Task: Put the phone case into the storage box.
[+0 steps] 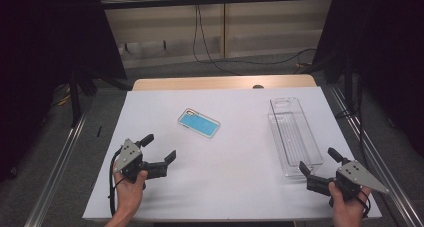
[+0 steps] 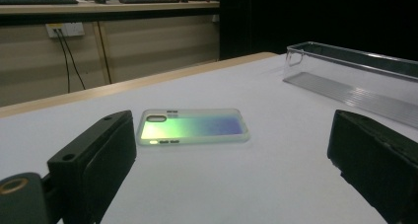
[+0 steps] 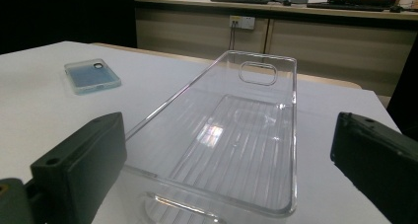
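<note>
Clear plastic tray (image 1: 295,137) sits on the right side of the white table sheet (image 1: 230,182), long axis running away from the person, handle cutout at the far end. Blue phone case (image 1: 199,123) lies flat left of centre, face down, well apart from the tray, long axis slanted from far-left to near-right in the high view.

Left gripper (image 1: 161,148): jaws wide apart, nothing between them, low over the sheet near the front-left. It points toward the case, which lies ahead and slightly right of it. In the left gripper view the case (image 2: 193,127) sits crosswise between the two black jaws but farther out, camera-hole end toward the left jaw. No contact.

Right gripper (image 1: 320,162): jaws also spread, empty, at the tray's near end. In the right gripper view the tray (image 3: 231,140) runs lengthwise straight ahead, near rim between the jaws; can't tell whether the rim touches either one. Case (image 3: 92,75) shows far off at upper left.

Read: likely job is case into tray, not started. Left gripper is clearly nearer the case. Key relation: case lies roughly broadside to the left jaws, so closing as aligned would span the long axis. Probably needs a wrist turn to pinch across the short width. Case is thin and flat on the sheet, so a low approach is needed; slip risk on the smooth edge.
</note>
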Tool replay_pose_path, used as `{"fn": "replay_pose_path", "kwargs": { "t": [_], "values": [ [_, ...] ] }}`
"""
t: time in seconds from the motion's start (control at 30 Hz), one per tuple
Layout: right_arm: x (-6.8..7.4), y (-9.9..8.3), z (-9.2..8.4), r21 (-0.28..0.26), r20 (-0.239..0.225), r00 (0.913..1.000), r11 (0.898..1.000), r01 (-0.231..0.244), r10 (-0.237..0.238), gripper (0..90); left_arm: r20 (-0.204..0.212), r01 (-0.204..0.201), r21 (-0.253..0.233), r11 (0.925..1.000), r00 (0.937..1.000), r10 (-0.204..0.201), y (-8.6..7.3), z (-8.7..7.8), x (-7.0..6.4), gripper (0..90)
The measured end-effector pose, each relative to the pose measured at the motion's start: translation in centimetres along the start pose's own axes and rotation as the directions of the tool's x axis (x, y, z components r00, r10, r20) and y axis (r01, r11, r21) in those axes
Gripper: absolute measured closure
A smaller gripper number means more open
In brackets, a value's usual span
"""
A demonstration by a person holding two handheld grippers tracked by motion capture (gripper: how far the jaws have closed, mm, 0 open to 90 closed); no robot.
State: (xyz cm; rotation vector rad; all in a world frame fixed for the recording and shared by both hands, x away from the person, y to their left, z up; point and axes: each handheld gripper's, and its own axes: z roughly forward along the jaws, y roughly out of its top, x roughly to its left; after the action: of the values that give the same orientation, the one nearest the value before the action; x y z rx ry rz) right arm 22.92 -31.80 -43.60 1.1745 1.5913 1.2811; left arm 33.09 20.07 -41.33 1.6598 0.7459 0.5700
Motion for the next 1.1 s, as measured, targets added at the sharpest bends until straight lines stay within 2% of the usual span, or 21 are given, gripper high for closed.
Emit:
{"fn": "replay_pose_path", "kwargs": {
  "t": [0.37,0.43,0.5,0.57,0.7,0.8,0.83,0.9,0.93,0.97,1.03,1.07,1.1],
  "values": [
    [0.1,0.0,0.1,-0.002,-0.002,1.0000,1.000,0.007,-0.007,0.2,0.034,0.012,-0.016,0.9998,0.9994,-0.012,1.1,1.7,-0.1,3.0],
    [0.1,0.1,0.1,-0.003,-0.003,1.0000,1.000,0.009,-0.009,0.2,0.024,-0.003,-0.014,0.9999,0.9997,0.003,1.2,2.2,-0.1,3.0],
    [0.1,0.1,0.1,-0.004,-0.003,1.0000,1.000,0.008,-0.008,0.2,0.043,-0.002,-0.025,0.9997,0.9991,0.003,1.2,2.7,0.0,2.7],
    [0.1,0.1,0.1,-0.004,-0.003,1.0000,1.000,0.003,-0.003,0.2,0.026,-0.016,-0.014,0.9998,0.9995,0.016,1.2,3.2,0.0,2.8],
    [0.1,0.0,0.1,-0.004,-0.004,1.0000,1.000,0.002,-0.002,0.3,0.037,0.010,-0.013,0.9999,0.9993,-0.009,1.2,3.7,0.4,2.7],
    [0.0,0.1,0.1,-0.004,-0.008,1.0000,1.000,0.003,-0.003,0.3,0.064,0.057,0.005,0.9984,0.9963,-0.057,1.5,4.4,0.7,2.3],
    [0.0,0.1,0.1,-0.004,-0.008,1.0000,1.000,0.003,-0.003,0.3,0.064,0.057,0.005,0.9984,0.9963,-0.057,1.5,4.4,0.7,2.3],
    [0.1,0.1,0.1,-0.005,-0.011,0.9999,1.000,0.005,-0.005,0.3,0.062,0.041,0.005,0.9991,0.9972,-0.042,1.7,4.7,0.7,2.4],
    [0.1,0.1,0.0,-0.006,-0.012,0.9999,1.000,0.004,-0.004,0.3,0.059,0.022,0.021,0.9995,0.9980,-0.023,1.8,5.1,0.5,2.4],
    [0.1,0.1,0.0,-0.006,-0.012,0.9999,1.000,0.004,-0.004,0.3,0.059,0.022,0.021,0.9995,0.9980,-0.023,1.8,5.1,0.5,2.5],
    [0.0,0.1,0.1,-0.005,-0.014,0.9999,1.000,0.006,-0.006,0.3,0.051,-0.021,0.035,0.9992,0.9985,0.019,1.9,5.4,0.3,3.6],
    [0.0,0.1,0.1,-0.004,-0.015,0.9999,1.000,0.006,-0.006,0.4,0.048,-0.029,0.038,0.9989,0.9985,0.027,1.9,5.6,0.2,4.9],
    [0.0,0.1,0.1,-0.005,-0.016,0.9999,1.000,0.005,-0.005,0.3,0.049,-0.019,0.039,0.9991,0.9987,0.017,1.9,5.8,0.2,5.0]
  ]
}}
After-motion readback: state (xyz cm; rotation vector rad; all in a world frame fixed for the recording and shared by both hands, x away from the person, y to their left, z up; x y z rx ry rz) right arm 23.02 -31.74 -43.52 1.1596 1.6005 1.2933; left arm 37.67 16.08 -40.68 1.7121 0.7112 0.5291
